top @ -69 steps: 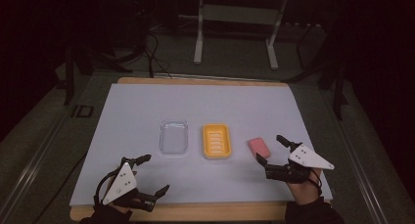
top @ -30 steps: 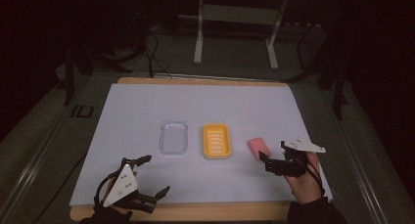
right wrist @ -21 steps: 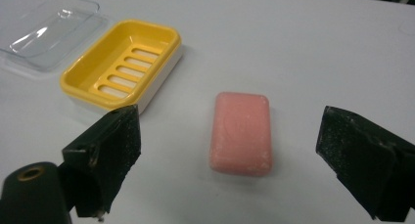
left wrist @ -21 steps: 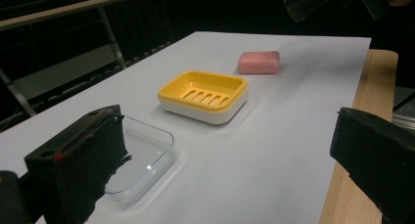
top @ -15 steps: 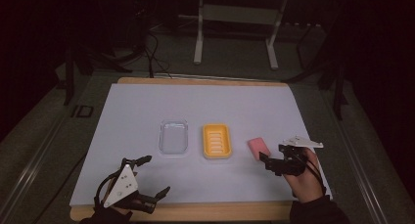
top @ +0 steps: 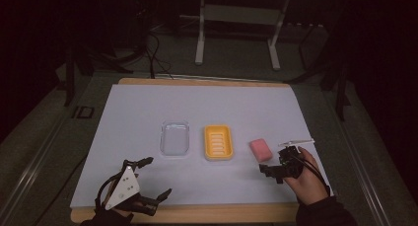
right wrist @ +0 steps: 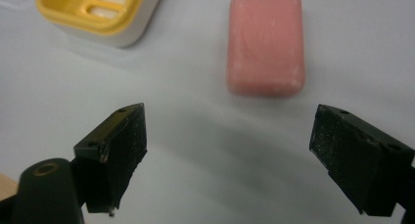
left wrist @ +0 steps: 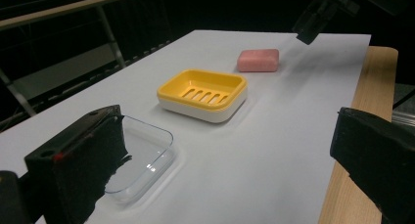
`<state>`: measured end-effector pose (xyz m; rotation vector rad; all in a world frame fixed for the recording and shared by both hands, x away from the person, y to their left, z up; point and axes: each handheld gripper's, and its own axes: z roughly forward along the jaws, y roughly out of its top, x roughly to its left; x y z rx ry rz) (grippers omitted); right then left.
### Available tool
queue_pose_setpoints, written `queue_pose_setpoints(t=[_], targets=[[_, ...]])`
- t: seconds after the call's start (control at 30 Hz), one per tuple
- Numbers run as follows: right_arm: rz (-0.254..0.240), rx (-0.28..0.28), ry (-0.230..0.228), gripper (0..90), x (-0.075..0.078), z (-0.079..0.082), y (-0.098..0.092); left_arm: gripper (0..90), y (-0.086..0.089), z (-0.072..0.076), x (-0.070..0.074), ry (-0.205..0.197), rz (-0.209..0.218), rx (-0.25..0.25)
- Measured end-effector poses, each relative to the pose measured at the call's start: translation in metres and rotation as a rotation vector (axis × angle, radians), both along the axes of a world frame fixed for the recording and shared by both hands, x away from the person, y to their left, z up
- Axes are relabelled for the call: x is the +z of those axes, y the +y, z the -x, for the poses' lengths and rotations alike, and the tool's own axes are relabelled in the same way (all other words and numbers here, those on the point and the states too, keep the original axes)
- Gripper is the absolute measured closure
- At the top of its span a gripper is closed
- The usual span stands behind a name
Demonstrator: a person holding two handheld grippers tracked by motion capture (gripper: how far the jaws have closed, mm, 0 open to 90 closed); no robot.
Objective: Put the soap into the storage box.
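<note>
The pink soap bar (right wrist: 265, 43) lies flat on the tabletop (top: 148, 112), just beside the yellow dish (top: 218, 142). It is probably rigid, light and slick, so grip across its long sides. The right gripper (right wrist: 244, 160) has been reopening its fingers, which stand apart and empty just short of the bar; the left gripper (top: 148, 179) idles with fingers apart.

We are wearing dark sleeves and gripping two black grippers: our left gripper (top: 146, 178) is carrying a pale grey three-cornered plate with small dark screw dots, and our right gripper (top: 270, 170) is showing matte, dust-flecked black pads (right wrist: 128, 136).
</note>
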<state>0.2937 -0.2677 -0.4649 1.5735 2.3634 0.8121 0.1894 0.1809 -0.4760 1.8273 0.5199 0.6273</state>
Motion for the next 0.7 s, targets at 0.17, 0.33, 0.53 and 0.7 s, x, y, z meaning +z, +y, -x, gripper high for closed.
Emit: queue_pose_setpoints(t=[0.17, 0.33, 0.53, 0.7], targets=[[0.028, -0.014, 0.085, 14.9, -0.003, -0.004, 0.000, 0.7, 0.000, 0.000, 0.000, 0.001, -0.001, -0.002], [0.086, 0.006, 0.177, 14.9, -0.006, -0.008, -0.001, 0.6, 0.000, 0.000, 0.000, 0.003, -0.003, -0.003], [0.148, 0.000, 0.291, 15.1, -0.009, -0.015, -0.003, 0.6, -0.001, 0.000, 0.000, 0.003, -0.006, -0.005], [0.165, -0.004, 0.325, 14.5, -0.009, -0.018, -0.004, 0.7, -0.001, 0.000, 0.000, 0.004, -0.008, -0.005]])
